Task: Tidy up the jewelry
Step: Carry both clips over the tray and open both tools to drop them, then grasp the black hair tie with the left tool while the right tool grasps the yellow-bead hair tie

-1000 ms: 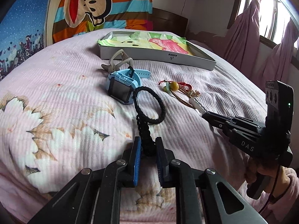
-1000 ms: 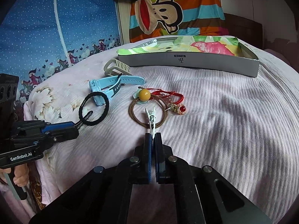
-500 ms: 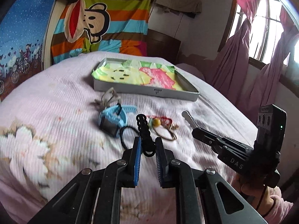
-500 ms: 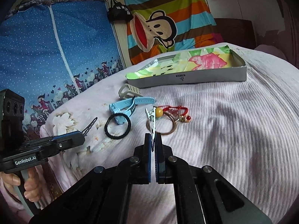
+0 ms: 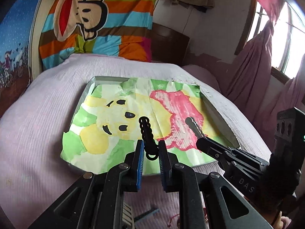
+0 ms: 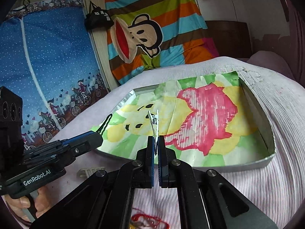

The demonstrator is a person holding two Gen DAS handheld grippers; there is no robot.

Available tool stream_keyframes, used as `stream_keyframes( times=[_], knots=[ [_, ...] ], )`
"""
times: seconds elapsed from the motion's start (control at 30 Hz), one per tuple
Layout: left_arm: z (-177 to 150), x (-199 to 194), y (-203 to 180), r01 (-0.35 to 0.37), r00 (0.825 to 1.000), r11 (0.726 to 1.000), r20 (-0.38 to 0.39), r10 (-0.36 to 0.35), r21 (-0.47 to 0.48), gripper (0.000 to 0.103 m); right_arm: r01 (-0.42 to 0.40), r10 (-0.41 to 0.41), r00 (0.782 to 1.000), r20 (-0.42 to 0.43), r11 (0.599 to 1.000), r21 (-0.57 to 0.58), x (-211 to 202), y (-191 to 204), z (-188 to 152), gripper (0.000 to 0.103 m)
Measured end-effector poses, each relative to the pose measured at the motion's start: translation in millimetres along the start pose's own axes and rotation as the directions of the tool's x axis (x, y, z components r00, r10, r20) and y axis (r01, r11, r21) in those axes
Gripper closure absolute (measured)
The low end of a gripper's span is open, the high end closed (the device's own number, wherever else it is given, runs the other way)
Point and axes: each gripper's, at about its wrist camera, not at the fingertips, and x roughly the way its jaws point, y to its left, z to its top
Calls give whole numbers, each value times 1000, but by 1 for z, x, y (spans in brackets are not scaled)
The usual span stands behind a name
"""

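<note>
My left gripper is shut on a black braided bracelet, held edge-on above the shallow grey tray lined with a colourful drawing. My right gripper is shut on a silver hair clip, held over the same tray. In the left wrist view the right gripper comes in from the right with the clip over the pink patch. In the right wrist view the left gripper enters from the left with the bracelet.
The tray lies on a pink ribbed bedspread. A red cord bracelet and a grey strap piece lie on the bed below the grippers. A striped monkey blanket hangs behind; curtains are at the right.
Both grippers have moved forward from the jewelry pile to above the tray, carrying the bracelet and the clip. The watch and bead bracelet have dropped out of view below.
</note>
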Motion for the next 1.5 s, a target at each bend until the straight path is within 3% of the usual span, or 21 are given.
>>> stream_keyframes(
  times=[0.1,0.2,0.3,0.43,0.5,0.57,0.63,0.77,0.83,0.97,1.03,1.13,1.33,1.5],
  knots=[
    [5,31,16,-24,995,997,-98,18,-68,89,31,-31,998,-60,1000,2,29,-3,6,100],
    [0,51,21,-61,983,995,-175,47,-77,89,55,-50,990,-131,998,32,54,-10,7,100],
    [-4,54,17,-81,981,996,-181,72,-43,88,78,-64,978,-200,995,59,74,-15,5,100],
    [-4,45,16,-82,983,996,-167,73,-45,87,85,-73,973,-217,995,44,80,-13,-2,99],
    [-3,42,20,-71,985,995,-160,59,-70,78,76,-65,977,-205,996,46,77,-15,-2,98],
    [-5,34,21,-61,989,994,-137,48,-93,59,87,-79,983,-168,996,37,67,-16,-4,89],
    [-7,24,20,-65,994,993,-92,57,-95,49,86,-80,989,-123,996,39,53,-19,-6,66],
    [-15,1,14,-60,998,994,-20,58,-90,39,95,-95,995,-18,995,20,23,-18,-8,61],
    [-20,-14,11,-63,997,995,31,66,-74,33,101,-102,994,48,995,20,4,-19,-11,49],
    [-36,-50,4,-84,983,995,157,91,-45,7,99,-98,981,169,995,1,-34,-15,-18,30],
    [-46,-68,0,-105,968,994,224,110,-33,1,105,-99,969,226,994,-16,-51,-10,-25,16],
    [-61,-90,-5,-132,946,991,301,123,11,0,114,-101,946,309,993,-26,-78,-4,-39,1],
    [-93,-123,-11,-153,916,987,384,119,58,0,131,-108,911,398,991,-32,-125,6,-67,1],
    [-119,-140,-13,-159,901,985,416,121,59,0,145,-113,903,413,988,-47,-152,14,-89,1]
  ],
)
